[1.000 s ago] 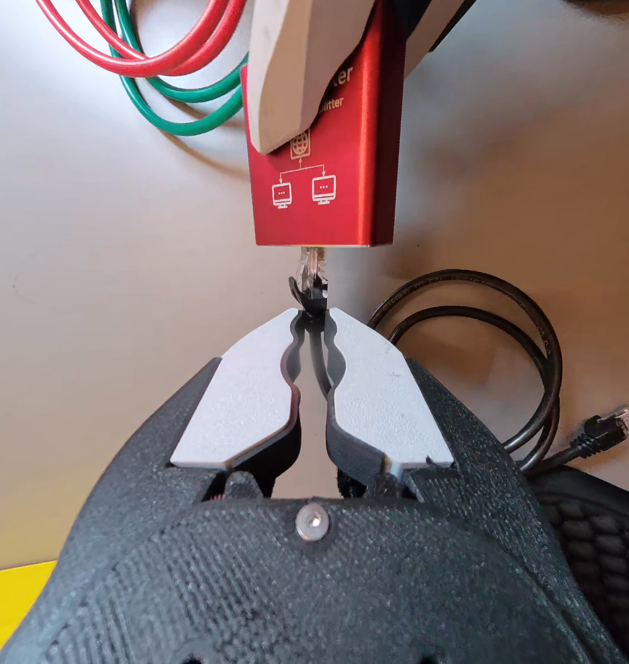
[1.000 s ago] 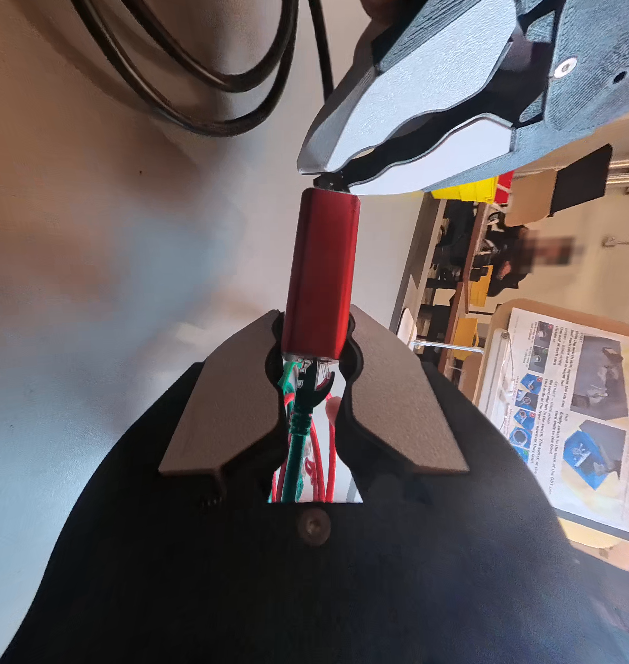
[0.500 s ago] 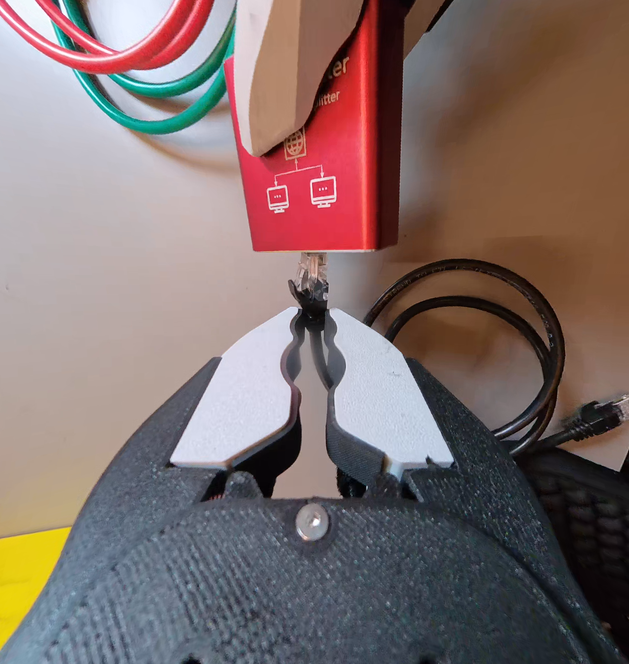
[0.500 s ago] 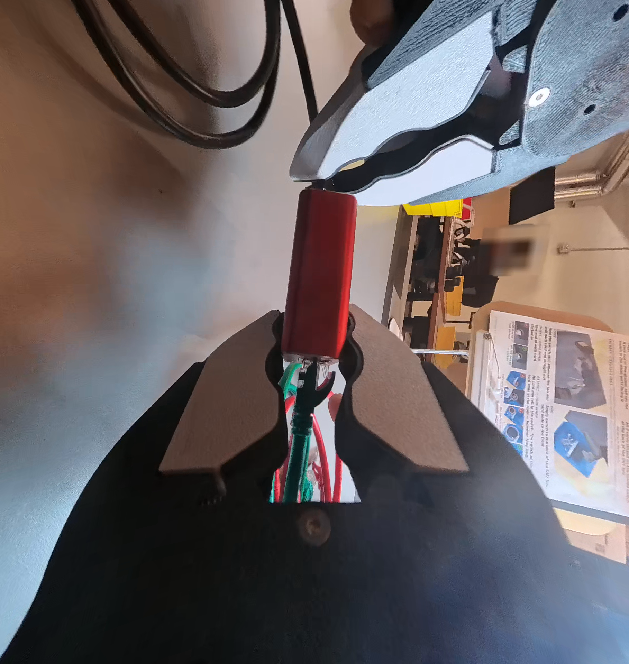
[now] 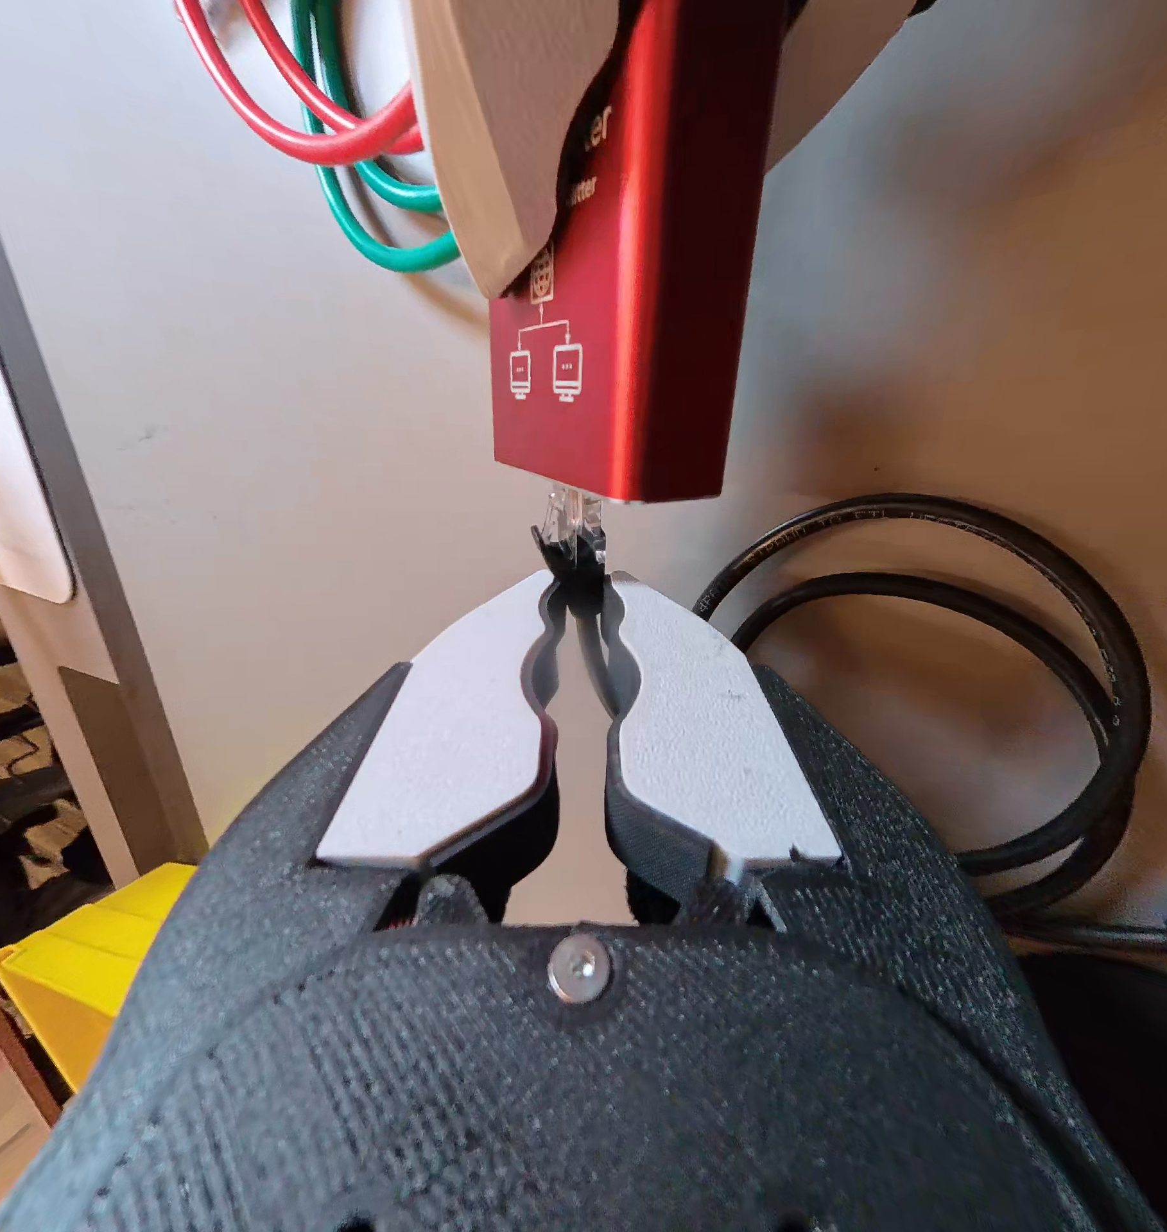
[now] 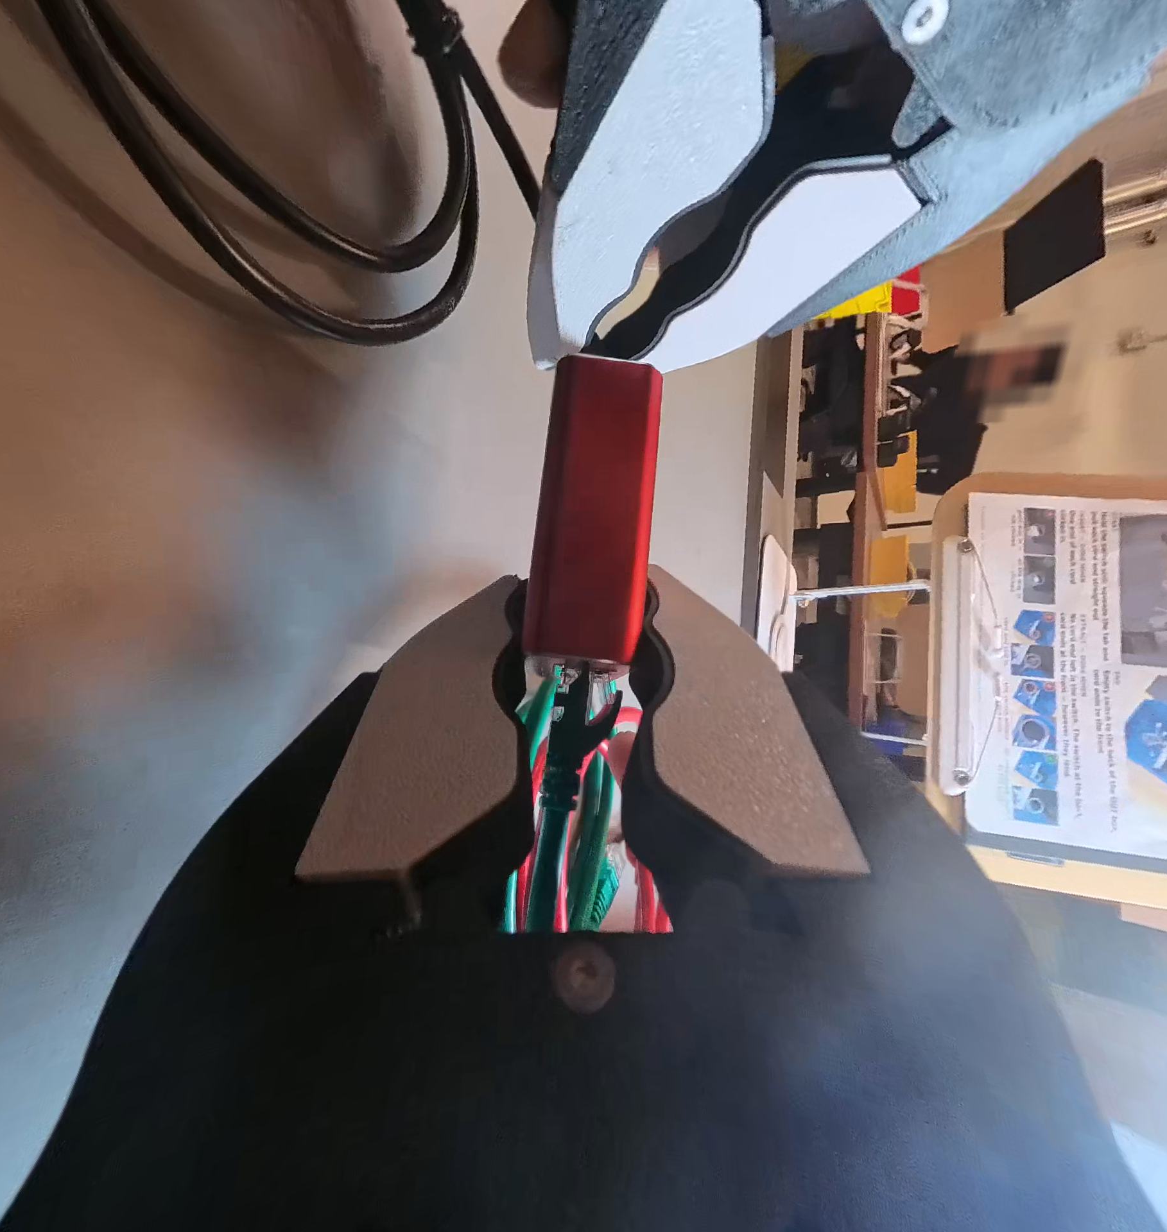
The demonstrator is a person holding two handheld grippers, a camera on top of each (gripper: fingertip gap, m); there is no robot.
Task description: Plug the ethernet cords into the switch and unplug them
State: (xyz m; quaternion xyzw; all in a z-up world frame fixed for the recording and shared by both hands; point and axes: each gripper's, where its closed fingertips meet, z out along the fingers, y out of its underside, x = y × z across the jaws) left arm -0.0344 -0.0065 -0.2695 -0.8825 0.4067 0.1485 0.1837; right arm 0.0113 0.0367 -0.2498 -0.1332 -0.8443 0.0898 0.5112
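Observation:
My left gripper [image 5: 577, 587] is shut on the black boot of a black ethernet cord [image 5: 967, 667]. Its clear plug [image 5: 571, 520] sits partly inside the near end of the red switch [image 5: 621, 373]. My right gripper [image 6: 584, 600] is shut on the red switch [image 6: 591, 533] and holds it above the table. One of its fingers [image 5: 494, 133] covers the switch's upper part. Green and red cords [image 6: 567, 767] are plugged into the switch's other end. The left gripper [image 6: 607, 340] shows at the switch's far end in the right wrist view.
Red and green cord loops [image 5: 341, 147] lie on the pale table beyond the switch. The black cord's coil [image 6: 367, 267] lies beside the grippers. The table's grey edge [image 5: 54, 467], a yellow bin [image 5: 67, 967] and a clipboard with a printed sheet [image 6: 1068, 667] are off to the side. Left tips to right tips: about 7 centimeters.
Both grippers and the switch have tilted and shifted together, bringing the table edge and the room into the left wrist view. Both grips hold. The plug still sits at the switch's port.

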